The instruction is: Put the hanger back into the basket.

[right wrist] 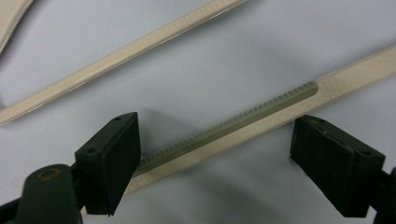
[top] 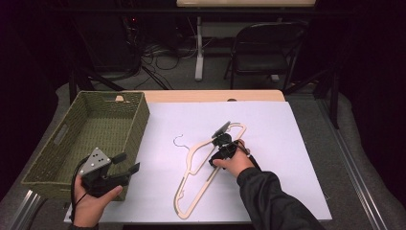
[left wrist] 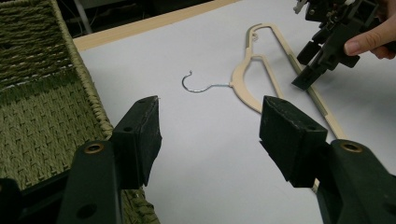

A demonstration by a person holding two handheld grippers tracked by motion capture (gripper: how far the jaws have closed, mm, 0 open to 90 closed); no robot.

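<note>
My right gripper (top: 220,142) is hovering jaws wide over the cream plastic hanger (top: 203,167) on the white sheet | its ridged bar is running crosswise between them | my left gripper (top: 125,171), wide too, is waiting farther off by the green wicker basket (top: 57,139).

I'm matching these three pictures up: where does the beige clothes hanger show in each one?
High view: the hanger lies flat at centre, under the right gripper.
Left gripper view: upper right, metal hook pointing left.
Right gripper view: its ridged bar runs between the open jaws.
Shared landmark: the white sheet.
</note>
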